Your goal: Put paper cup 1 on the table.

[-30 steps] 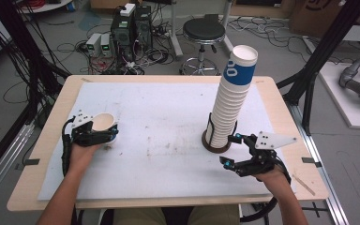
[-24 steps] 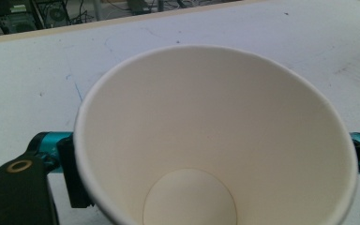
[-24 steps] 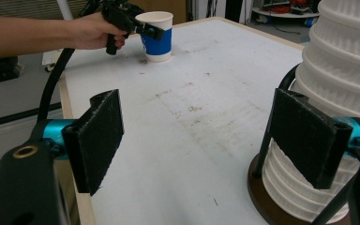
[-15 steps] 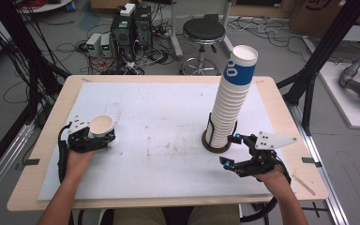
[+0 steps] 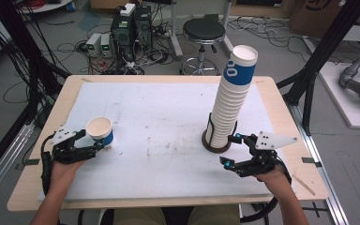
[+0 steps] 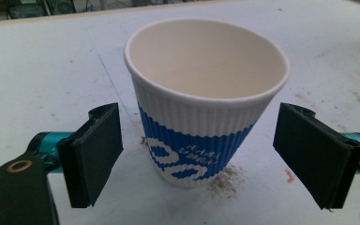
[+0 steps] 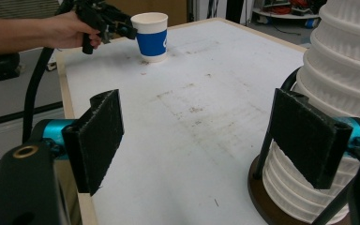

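Paper cup (image 6: 205, 105) stands upright on the desk (image 5: 168, 112) between the open left tool's (image 6: 211, 157) jaws, untouched; high view adds the open right tool (image 5: 232, 151) beside the cup stack (image 5: 232, 101).

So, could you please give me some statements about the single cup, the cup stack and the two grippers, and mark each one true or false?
1. The single cup stands upright on the table. True.
2. The left gripper is clamped tight on the cup. False: its jaws are open, one on each side, with a gap to the cup wall.
3. The single cup has a blue band around its lower part. True.
4. The stack of cups lies on its side. False: it stands upright in a dark round holder.
5. The right gripper holds a cup from the stack. False: its jaws are open and hold nothing, beside the base of the stack.
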{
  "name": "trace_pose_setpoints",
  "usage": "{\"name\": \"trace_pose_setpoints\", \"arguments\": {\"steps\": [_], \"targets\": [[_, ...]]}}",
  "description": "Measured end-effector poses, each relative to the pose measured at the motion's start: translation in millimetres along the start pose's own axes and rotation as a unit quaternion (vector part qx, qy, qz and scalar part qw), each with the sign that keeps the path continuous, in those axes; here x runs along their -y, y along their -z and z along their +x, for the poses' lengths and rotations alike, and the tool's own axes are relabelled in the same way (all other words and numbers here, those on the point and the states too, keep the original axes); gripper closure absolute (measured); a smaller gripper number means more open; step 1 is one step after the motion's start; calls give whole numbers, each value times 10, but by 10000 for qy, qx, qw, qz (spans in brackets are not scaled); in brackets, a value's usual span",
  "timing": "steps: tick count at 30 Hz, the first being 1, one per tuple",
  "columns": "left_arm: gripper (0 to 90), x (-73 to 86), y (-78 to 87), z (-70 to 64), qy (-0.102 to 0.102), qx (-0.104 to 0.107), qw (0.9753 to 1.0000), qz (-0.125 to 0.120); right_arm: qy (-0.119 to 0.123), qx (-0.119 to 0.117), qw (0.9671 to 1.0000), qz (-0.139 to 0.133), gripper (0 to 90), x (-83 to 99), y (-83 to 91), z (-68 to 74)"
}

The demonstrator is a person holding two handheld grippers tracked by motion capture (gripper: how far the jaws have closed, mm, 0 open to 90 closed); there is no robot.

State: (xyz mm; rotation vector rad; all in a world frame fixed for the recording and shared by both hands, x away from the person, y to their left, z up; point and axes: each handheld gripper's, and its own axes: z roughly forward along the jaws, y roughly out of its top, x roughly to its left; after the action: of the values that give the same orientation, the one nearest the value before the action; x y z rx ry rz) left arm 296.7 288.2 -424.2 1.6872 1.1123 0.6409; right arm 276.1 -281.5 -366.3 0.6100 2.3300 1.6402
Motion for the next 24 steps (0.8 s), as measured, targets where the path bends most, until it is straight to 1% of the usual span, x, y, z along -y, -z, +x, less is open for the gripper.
{"name": "trace_pose_setpoints", "arguments": {"steps": [2,3,4,6,10,11,12,15,18,20,24], "targets": [[159,-27,75,2,42,29,9998,-193,-9,18,10000,1,187,-1,4,-4],[159,-64,117,-12,68,58,9993,-357,-1,32,10000,-13,187,-4,5,-9],[158,-97,141,-20,70,91,9989,-452,-18,28,10000,-9,187,-9,8,-8],[159,-176,177,-51,132,203,9973,-698,-20,39,10000,-12,187,-15,7,-11],[159,-349,215,-131,88,351,9943,-999,-37,101,9999,44,187,-20,-5,-26],[159,-380,217,-145,101,383,9937,-1051,-46,126,9999,61,187,-20,-4,-36],[158,-428,217,-168,130,471,9924,-1132,-55,134,9999,56,187,-22,-2,-43],[159,-532,203,-221,16,576,9904,-1256,-89,178,9998,26,187,-32,8,-60],[159,-593,171,-260,-25,670,9891,-1314,-86,198,9998,13,187,-33,15,-67],[159,-614,144,-284,-41,685,9889,-1316,-96,218,9997,20,187,-30,17,-73],[159,-645,88,-331,-51,783,9884,-1300,-82,230,9997,33,187,-37,29,-51]]}}
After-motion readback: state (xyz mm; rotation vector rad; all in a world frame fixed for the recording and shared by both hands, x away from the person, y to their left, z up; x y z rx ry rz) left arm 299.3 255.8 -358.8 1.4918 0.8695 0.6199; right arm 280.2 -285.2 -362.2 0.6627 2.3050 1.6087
